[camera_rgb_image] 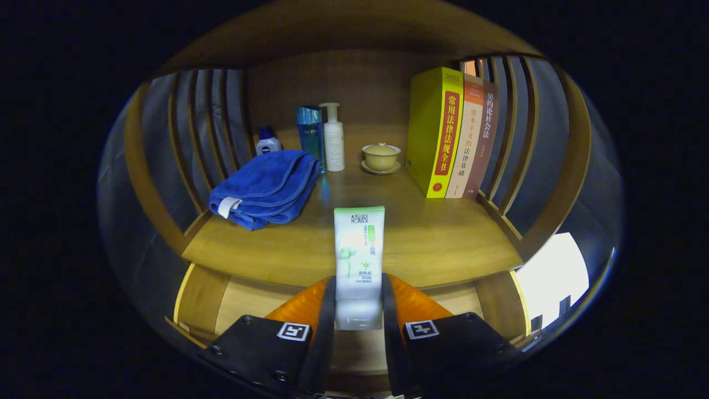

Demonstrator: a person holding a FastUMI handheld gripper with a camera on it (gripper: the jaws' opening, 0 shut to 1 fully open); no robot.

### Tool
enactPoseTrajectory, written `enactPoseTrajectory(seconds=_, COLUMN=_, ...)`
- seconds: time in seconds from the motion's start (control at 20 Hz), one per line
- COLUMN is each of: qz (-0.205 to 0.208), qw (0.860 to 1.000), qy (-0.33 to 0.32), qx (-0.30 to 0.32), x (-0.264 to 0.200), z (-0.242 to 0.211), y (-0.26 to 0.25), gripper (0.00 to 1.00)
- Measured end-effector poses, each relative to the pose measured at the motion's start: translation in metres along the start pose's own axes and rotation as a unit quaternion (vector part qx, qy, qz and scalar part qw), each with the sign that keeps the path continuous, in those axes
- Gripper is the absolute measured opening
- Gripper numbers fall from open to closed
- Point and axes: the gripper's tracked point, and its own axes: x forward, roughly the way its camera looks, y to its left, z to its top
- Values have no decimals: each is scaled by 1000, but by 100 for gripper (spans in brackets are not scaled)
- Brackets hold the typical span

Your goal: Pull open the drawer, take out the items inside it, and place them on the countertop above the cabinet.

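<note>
My gripper (359, 296) is shut on a white and green squeeze tube (359, 249), both fingers pressing its lower part near the cap. The tube stands upright between the fingers, its flat crimped end pointing up, held just above the front edge of the wooden countertop (443, 238). Below the fingers lies the open drawer (249, 305) with its pale wooden bottom showing on either side of the gripper.
On the countertop a folded blue towel (266, 188) lies at the left. At the back stand a small blue-capped bottle (268, 141), a teal box (311, 136), a white pump bottle (333, 138) and a lidded cup on a saucer (381, 157). Three upright books (451, 133) stand at the right. Curved wooden slats fence both sides.
</note>
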Motion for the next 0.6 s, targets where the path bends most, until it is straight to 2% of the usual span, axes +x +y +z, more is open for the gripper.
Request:
enactPoseTrajectory(seconds=0.35, qz=-21, qw=1000, qy=-12, qx=7, x=36, z=10, y=4, gripper=49)
enactPoseTrajectory(seconds=0.6, qz=-23, qw=1000, qy=-4, qx=-5, x=43, z=13, y=8, gripper=50)
